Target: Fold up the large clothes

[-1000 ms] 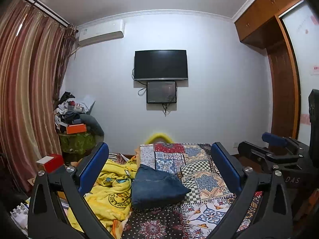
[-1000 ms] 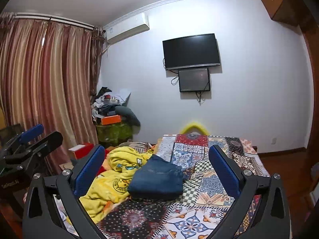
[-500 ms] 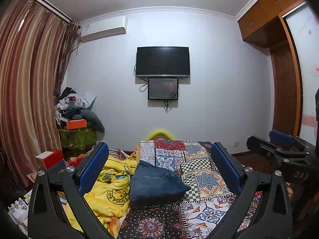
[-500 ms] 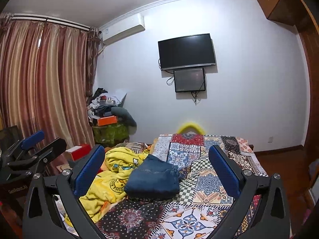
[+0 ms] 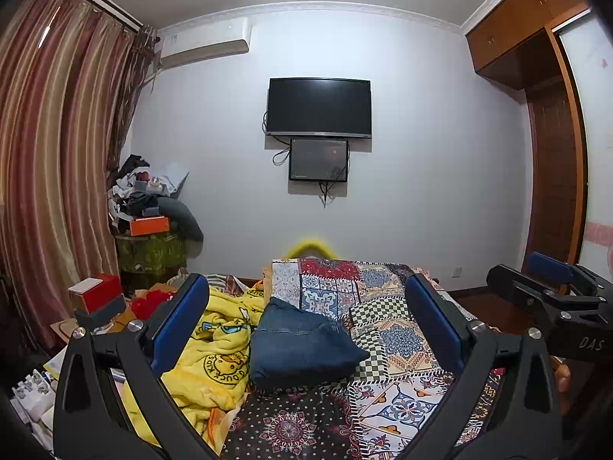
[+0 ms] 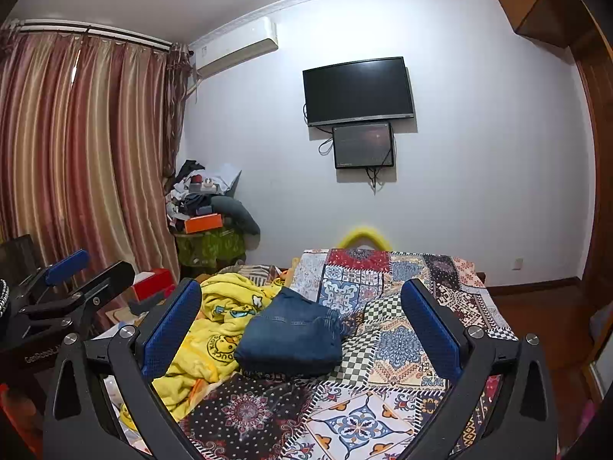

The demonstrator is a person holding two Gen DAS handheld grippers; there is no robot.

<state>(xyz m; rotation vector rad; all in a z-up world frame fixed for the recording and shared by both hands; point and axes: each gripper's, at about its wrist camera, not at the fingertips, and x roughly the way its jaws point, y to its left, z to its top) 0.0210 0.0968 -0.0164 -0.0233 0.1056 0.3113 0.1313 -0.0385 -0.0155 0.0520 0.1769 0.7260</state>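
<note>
A folded pair of blue jeans (image 5: 299, 341) lies on the patchwork bedspread (image 5: 387, 329), seen also in the right wrist view (image 6: 293, 335). My left gripper (image 5: 306, 306) is open and empty, held well back from the jeans above the near end of the bed. My right gripper (image 6: 300, 306) is open and empty, likewise back from the jeans. The right gripper shows at the right edge of the left wrist view (image 5: 551, 291), and the left gripper shows at the left edge of the right wrist view (image 6: 65, 280).
A crumpled yellow duck blanket (image 5: 214, 349) lies left of the jeans. A cluttered stand with an orange box (image 5: 149, 226) is by the striped curtains (image 5: 46, 176). A red box (image 5: 99, 293) sits low left. A TV (image 5: 318, 107) hangs on the far wall; a wooden wardrobe (image 5: 551, 145) stands right.
Both grippers have shifted slightly, so the room sits a little differently in each view. The jeans have not moved, and both grippers stay open.
</note>
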